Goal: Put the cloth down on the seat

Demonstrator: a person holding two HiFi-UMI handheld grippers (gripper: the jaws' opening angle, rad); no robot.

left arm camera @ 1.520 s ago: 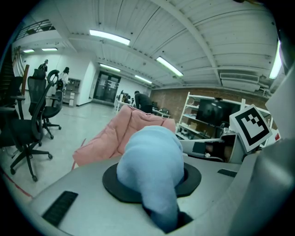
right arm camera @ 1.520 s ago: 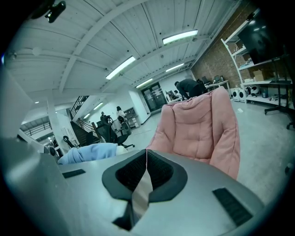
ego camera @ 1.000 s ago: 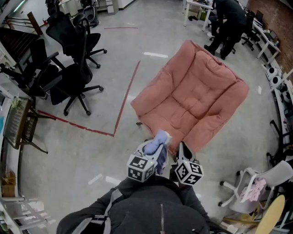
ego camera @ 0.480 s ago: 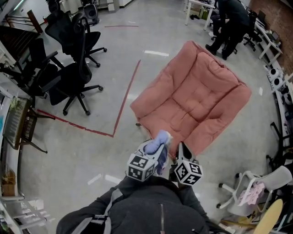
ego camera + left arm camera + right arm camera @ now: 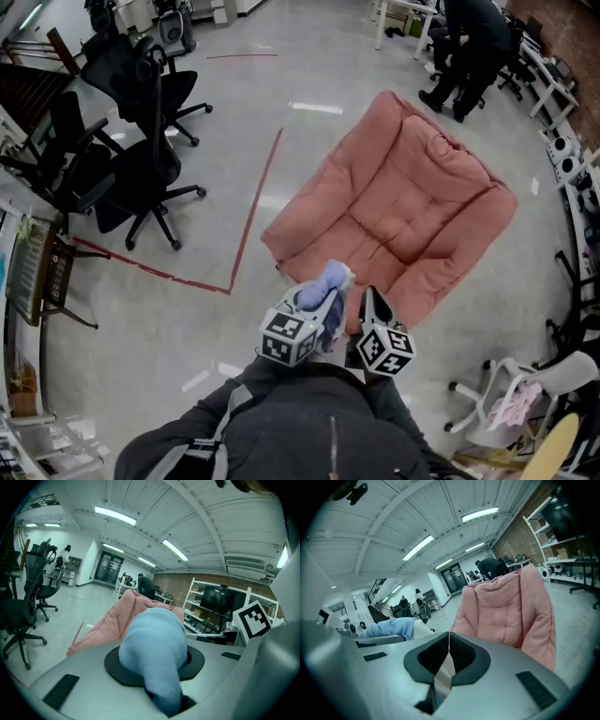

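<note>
Trouble would most likely come from letting go too soon: the soft light-blue cloth (image 5: 320,294) hangs in the air, pinched in the jaws of the left gripper (image 5: 330,302), and in the head view it sits only at the near front edge of the wide pink padded armchair seat (image 5: 405,214). If released there, it could fall to the shiny grey floor (image 5: 169,319) or slide off the sloping cushion. The bunched fabric also blocks much of the left gripper view, so aim is harder to judge, and folds could cling to the pads. The right gripper (image 5: 370,304) rides just beside it, jaws pressed together on nothing, so it offers no backup hold. The cloth's long axis runs along the left jaws, from the pinch forward, with its rounded free end pointing toward the armchair.
</note>
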